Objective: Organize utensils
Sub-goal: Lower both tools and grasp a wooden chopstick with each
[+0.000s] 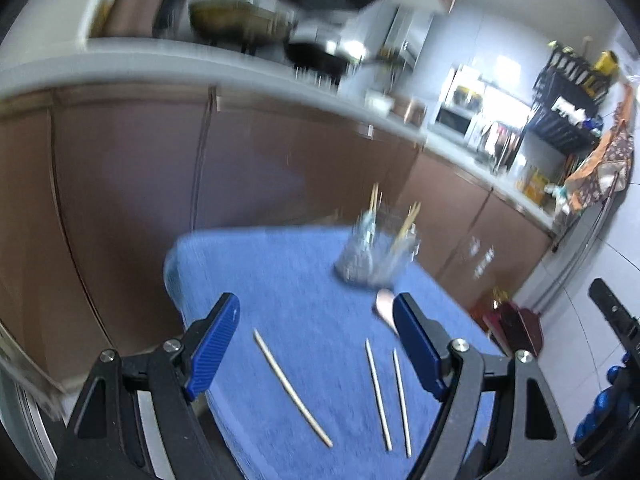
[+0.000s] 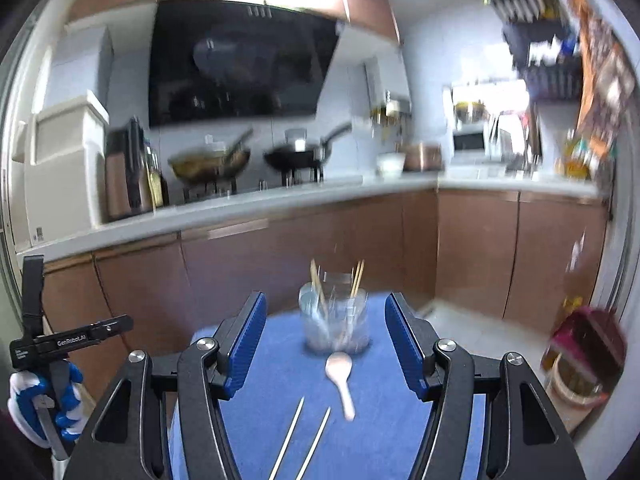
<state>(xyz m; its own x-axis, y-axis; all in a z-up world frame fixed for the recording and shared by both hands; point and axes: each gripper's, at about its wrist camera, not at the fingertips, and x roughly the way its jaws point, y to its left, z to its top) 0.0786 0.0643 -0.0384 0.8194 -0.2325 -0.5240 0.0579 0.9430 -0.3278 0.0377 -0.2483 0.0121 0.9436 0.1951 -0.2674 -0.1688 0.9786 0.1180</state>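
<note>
Hovering over a small surface [image 1: 288,280] draped in a blue towel [image 2: 384,420], two handheld grippers are facing a cluster of utensils in a home kitchen. The left gripper [image 1: 316,344] is showing its blue fingers [image 1: 214,344] spread wide and holding nothing, with three loose chopsticks lying on the cloth between and below them: a single chopstick [image 1: 292,388] angled off to the left, and a pair of chopsticks [image 1: 388,398] lying close together nearer the right finger. The right gripper [image 2: 326,344] is likewise hanging with its fingers [image 2: 404,344] wide apart and empty. Beyond it, a clear glass jar [image 2: 334,326] is standing upright on the towel toward the far edge, with several chopsticks [image 2: 316,280] already leaning inside it. A pale spoon [image 2: 342,376] is lying flat just in front of the jar, bowl toward the jar and handle pointing back at the gripper. In the right wrist view, a gloved hand in blue and white [image 2: 44,404] is gripping the other tool's handle at the left edge. Behind everything, brown cabinets [image 2: 280,264] are running under a white counter where two woks [image 2: 256,158] are sitting on the stove
</note>
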